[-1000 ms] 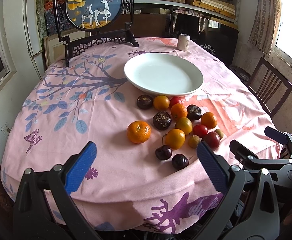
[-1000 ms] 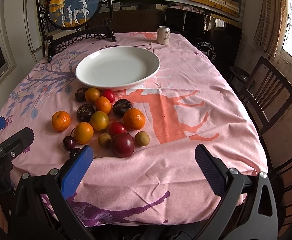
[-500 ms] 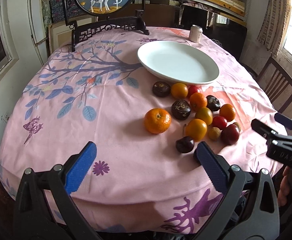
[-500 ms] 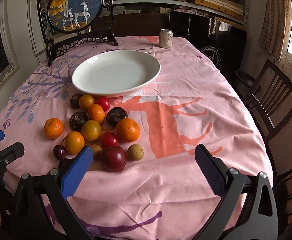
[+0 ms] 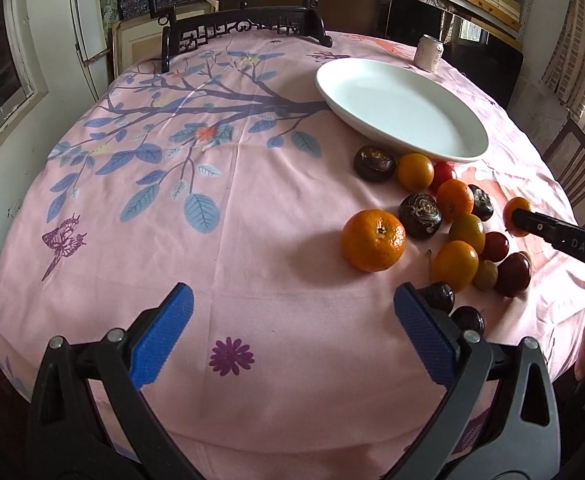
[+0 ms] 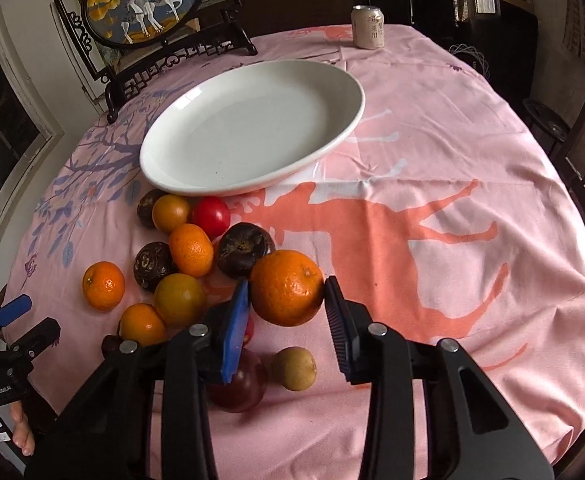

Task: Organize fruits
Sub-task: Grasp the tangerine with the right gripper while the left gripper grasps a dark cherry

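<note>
Fruits (image 6: pixel 196 264) sat clustered by the plate (image 6: pixel 348 120) near the surface's front edge; my right tongs (image 6: pixel 286 300) straddled an orange (image 6: pixel 286 294), seemingly clamped for lifting, while my left tongs (image 5: pixel 292 332) stood apart, idle

Wide bare cloth on the counter (image 5: pixel 252 208) lies left of the fruit cluster (image 5: pixel 444 216). The plate (image 6: pixel 252 128) sits just behind the fruits. Right of them, open cloth runs to a can (image 6: pixel 368 27) at the far edge.
</note>
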The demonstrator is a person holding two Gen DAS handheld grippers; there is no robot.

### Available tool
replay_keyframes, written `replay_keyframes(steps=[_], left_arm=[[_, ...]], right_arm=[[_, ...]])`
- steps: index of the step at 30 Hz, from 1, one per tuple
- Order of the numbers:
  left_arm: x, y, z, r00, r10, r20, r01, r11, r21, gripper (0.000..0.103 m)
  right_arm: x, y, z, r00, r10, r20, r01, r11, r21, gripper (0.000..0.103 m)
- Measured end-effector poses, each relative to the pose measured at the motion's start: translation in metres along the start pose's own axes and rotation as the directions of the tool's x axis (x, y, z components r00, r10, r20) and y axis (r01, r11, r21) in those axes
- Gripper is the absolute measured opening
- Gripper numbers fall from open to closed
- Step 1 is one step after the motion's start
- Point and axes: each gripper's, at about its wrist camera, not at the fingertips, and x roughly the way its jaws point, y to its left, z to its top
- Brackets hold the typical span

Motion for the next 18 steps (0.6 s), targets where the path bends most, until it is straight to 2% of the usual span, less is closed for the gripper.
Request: replay_keyframes(steps=[3, 6, 9, 14, 17, 18], left_arm=[[-0.002, -0.008, -0.002, 0.998, -0.066, -0.015, 0.067, 0.998, 0.008, 0.101], [-0.001, -0.027, -0.006, 0.994, -0.104, -0.034, 0.106, 0.992, 0.062, 0.101], [0.007, -0.043, -0.008, 0.990, -0.122, -0.064, 0.128, 0.988, 0.090, 0.101], [0.025, -0.063, -0.006, 0.982, -0.160, -0.102, 0.170, 0.981, 0.098, 0.099], [0.028, -0.064, -0.002, 0.976, -0.193, -0.097, 0.200, 0.977, 0.067, 0.086], [0.026, -0.065, 0.000, 0.974, -0.205, -0.093, 0.212, 0.975, 0.066, 0.072]], right_arm=[[-0.020, -0.010, -0.008, 0.998, -0.061, 0.031, 0.061, 0.998, -0.011, 0.038], [-0.025, -0.028, -0.027, 0.995, -0.096, -0.009, 0.096, 0.995, 0.008, 0.038], [-0.026, -0.039, -0.045, 0.996, -0.076, -0.041, 0.078, 0.997, 0.029, 0.039], [-0.027, -0.046, -0.055, 0.999, -0.045, -0.026, 0.046, 0.998, 0.037, 0.039], [-0.027, -0.047, -0.055, 0.999, -0.032, -0.017, 0.033, 0.999, 0.030, 0.040], [-0.027, -0.048, -0.055, 1.000, -0.026, -0.017, 0.026, 0.999, 0.029, 0.040]])
